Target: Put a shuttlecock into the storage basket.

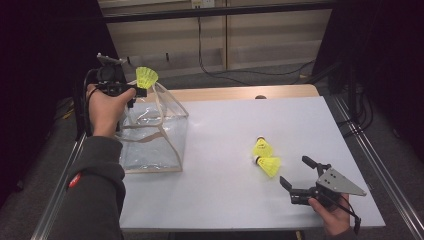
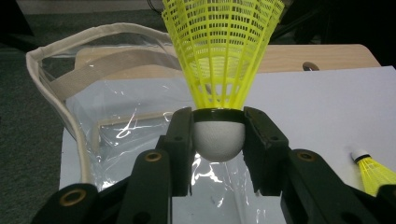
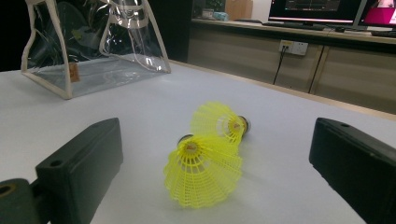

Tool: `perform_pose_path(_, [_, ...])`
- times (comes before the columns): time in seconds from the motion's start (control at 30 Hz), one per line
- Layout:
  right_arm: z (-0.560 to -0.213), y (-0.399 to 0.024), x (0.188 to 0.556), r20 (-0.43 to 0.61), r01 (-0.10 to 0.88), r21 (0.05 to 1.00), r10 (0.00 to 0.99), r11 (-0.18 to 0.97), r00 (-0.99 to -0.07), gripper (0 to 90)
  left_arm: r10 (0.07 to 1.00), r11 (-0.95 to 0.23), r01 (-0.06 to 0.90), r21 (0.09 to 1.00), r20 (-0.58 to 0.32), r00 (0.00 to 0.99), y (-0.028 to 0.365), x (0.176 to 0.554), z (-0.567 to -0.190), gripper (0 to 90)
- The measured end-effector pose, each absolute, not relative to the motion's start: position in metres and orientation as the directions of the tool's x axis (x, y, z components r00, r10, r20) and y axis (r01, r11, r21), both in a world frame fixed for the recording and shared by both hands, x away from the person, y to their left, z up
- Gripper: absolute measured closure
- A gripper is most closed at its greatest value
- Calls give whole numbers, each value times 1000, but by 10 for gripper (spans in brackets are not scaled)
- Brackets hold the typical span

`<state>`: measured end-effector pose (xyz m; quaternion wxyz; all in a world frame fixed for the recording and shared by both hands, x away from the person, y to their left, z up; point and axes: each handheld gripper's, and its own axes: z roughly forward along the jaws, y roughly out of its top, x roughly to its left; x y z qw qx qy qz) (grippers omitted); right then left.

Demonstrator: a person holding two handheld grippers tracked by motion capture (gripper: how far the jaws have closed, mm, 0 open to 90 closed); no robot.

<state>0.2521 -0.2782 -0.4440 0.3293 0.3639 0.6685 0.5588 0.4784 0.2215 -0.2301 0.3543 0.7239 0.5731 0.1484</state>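
Shuttlecock [image 2: 219, 60] clamped in left gripper [image 2: 218, 140], no legible writing

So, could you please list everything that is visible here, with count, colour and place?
held shuttlecock: 1, yellow, white cork clamped in the left gripper above the bag
loose shuttlecocks: 2, yellow, lying together on the table in front of the right gripper
bag: 1, clear with beige trim, standing at the table's left
table: 1, white
left gripper: 1, black, shut on the cork
right gripper: 1, black, open, bottom right
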Motion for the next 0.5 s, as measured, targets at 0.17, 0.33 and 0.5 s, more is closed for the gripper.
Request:
perform_pose_path(0.17, [-444, -278, 252, -34, 119, 987, 855, 111, -517, 26, 937, -84, 723, 686, -193, 291, 223, 479, -230, 651])
perform_pose_path(0.33, [-444, -278, 252, -34, 120, 987, 855, 111, -517, 26, 939, -80, 722, 687, -192, 287, 224, 479, -231, 651])
perform_pose_path(0.5, [-444, -278, 252, -35, 117, 987, 854, 112, -518, 27, 943, -75, 724, 686, -188, 275, 227, 480, -231, 650])
